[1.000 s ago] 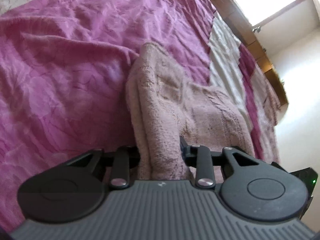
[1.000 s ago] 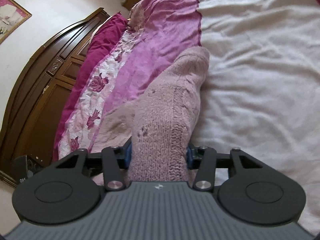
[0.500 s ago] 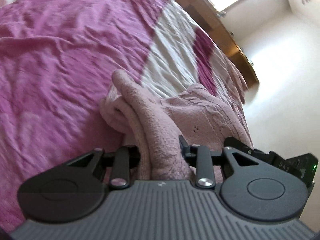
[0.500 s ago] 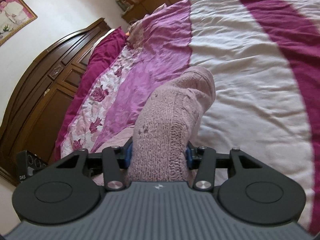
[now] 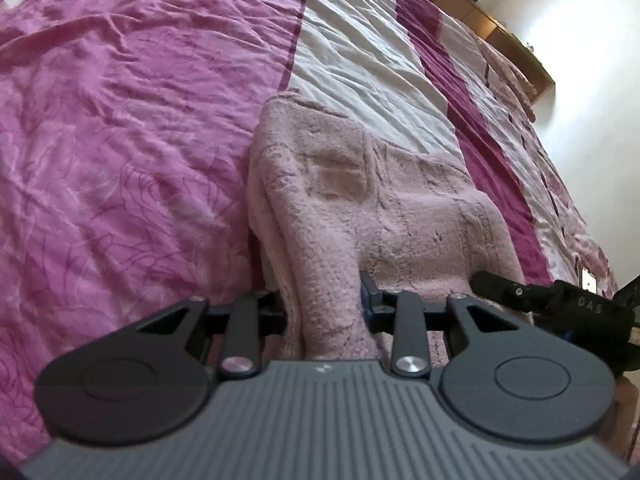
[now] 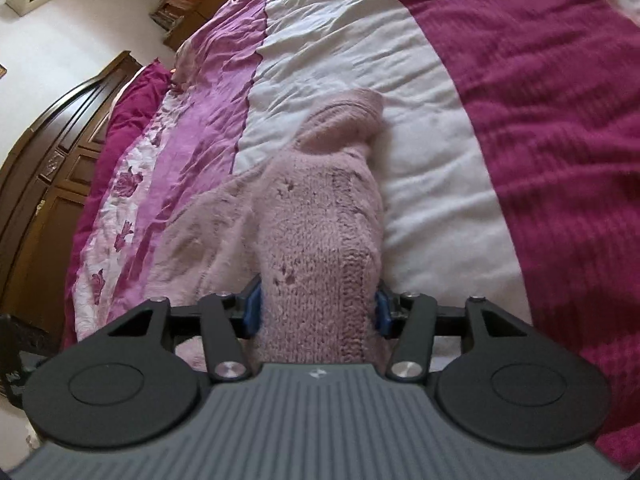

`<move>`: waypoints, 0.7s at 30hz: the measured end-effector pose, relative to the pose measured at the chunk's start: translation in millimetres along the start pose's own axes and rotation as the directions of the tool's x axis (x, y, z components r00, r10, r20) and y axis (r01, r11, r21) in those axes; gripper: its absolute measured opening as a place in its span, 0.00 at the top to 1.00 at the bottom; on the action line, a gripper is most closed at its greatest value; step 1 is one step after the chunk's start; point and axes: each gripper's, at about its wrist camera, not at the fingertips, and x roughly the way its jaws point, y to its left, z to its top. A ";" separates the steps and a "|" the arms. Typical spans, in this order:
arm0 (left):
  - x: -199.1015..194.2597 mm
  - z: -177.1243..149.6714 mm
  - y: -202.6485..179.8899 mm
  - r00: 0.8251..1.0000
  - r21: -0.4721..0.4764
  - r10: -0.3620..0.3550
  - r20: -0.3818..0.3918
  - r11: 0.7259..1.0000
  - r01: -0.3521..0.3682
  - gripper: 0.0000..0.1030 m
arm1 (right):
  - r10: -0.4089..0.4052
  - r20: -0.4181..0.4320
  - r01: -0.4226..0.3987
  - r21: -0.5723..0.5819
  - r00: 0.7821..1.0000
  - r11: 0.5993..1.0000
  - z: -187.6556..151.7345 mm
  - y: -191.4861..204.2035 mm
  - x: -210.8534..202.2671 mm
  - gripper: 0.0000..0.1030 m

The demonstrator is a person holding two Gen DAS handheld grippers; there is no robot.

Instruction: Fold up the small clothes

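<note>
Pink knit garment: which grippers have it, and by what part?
Both. The left gripper and the right gripper are each shut on a bunched near edge of the pink knit garment.

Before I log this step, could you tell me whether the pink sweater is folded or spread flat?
Neither: the sweater is bunched, both grippers clamping gathered edges.

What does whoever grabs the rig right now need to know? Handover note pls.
Left tongs: shut on the pink knit sweater.
Right tongs: shut on the same sweater, other bunch.
Sweater: held at both near ends, its far part resting on the striped bedspread.
Done: both grips secured.
Left: probably lay it down, complete the fold, release.
</note>
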 end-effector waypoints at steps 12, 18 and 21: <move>-16.2 -4.8 -24.6 0.987 0.137 0.137 0.089 0.979 -0.149 0.50 | -0.029 0.063 0.033 -0.061 0.998 0.998 -17.6 12.9 -13.1 0.31; -23.6 4.9 -30.5 0.979 0.139 0.151 0.139 0.975 -0.170 0.50 | -0.071 0.212 0.099 -0.126 0.975 0.987 -7.2 33.2 -34.6 0.30; -20.9 9.5 -32.9 0.966 0.136 0.174 0.194 0.970 -0.202 0.51 | -0.062 0.286 0.117 -0.183 0.956 0.976 -0.7 47.9 -40.3 0.32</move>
